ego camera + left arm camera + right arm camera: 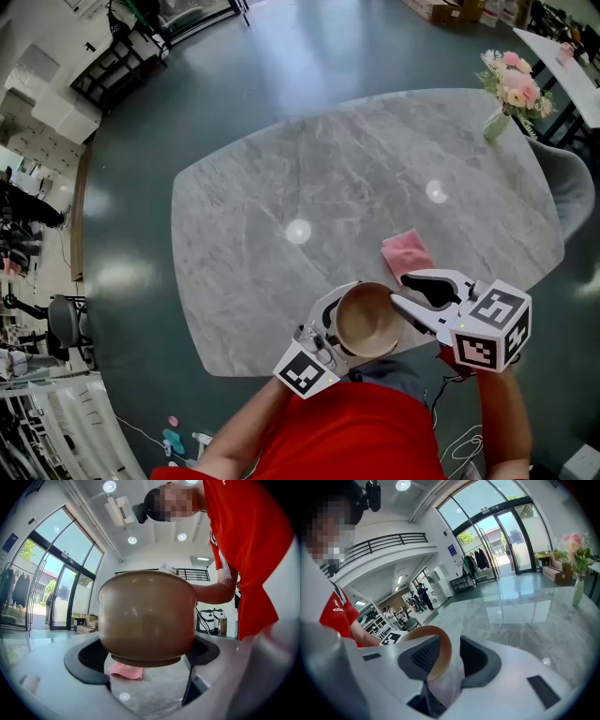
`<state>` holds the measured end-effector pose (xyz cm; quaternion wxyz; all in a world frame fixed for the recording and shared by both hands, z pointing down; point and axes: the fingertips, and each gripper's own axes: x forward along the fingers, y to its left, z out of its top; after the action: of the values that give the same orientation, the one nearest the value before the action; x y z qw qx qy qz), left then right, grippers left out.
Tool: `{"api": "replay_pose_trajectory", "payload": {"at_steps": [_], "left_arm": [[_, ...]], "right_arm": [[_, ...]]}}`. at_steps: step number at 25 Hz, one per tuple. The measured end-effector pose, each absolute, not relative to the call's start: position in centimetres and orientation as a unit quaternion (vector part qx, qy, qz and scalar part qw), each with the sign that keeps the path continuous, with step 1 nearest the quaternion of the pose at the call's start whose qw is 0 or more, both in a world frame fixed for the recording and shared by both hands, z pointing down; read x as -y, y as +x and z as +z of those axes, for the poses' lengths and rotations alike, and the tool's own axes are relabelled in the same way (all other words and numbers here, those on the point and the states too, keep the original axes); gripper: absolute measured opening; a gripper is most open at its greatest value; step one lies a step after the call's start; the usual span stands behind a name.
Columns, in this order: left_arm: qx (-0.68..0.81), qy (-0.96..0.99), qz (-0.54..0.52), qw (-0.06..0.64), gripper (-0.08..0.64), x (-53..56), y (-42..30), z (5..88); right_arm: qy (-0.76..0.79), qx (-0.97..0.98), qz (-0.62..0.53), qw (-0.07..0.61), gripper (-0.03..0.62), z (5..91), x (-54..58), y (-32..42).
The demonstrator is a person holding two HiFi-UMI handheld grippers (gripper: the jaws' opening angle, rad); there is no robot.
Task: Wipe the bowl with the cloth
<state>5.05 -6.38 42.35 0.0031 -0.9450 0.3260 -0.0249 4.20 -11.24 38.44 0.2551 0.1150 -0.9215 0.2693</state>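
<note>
Clenching the left claw (146, 654) on the rounded wall of a brown bowl (367, 319), one pad at each side, and holding it upright, clear of the table (281, 187), over the near edge. Showing only a bare, smooth tan inside within the bowl. Straddling the bowl's thin rim with the right claw (451, 660), released, one pad inside and one outside, the outer pad standing off the wall. Leaving the pink cloth (406, 252) lying crumpled and flat on the table just beyond the bowl, beside the right claw's tips. Standing a pale green vase (497, 124) of pink flowers (514, 86) at the far right corner of the grey, marble-veined, glossy, round-cornered table, well apart.
</note>
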Motion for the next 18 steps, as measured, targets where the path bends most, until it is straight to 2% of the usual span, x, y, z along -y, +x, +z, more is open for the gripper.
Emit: {"api": "replay_pose_trajectory", "payload": {"at_steps": [4, 7, 11, 18], "left_arm": [[-0.333, -0.943, -0.028, 0.004, 0.480, 6.4, 4.3, 42.4], [-0.340, -0.940, -0.030, 0.002, 0.480, 6.3, 3.7, 42.4], [-0.345, -0.938, -0.035, -0.002, 0.480, 6.1, 3.1, 42.4], [-0.363, -0.931, -0.036, -0.012, 0.480, 6.3, 1.9, 42.4]], "right_arm": [[0.161, 0.933, 0.214, 0.241, 0.121, 38.2, 14.5, 6.1], [0.203, 0.919, 0.127, 0.313, 0.122, 42.8, 17.1, 7.9], [0.193, 0.884, 0.069, 0.420, 0.159, 50.3, 17.9, 8.2], [0.158, 0.866, 0.033, 0.474, 0.178, 55.2, 18.4, 6.4]]}}
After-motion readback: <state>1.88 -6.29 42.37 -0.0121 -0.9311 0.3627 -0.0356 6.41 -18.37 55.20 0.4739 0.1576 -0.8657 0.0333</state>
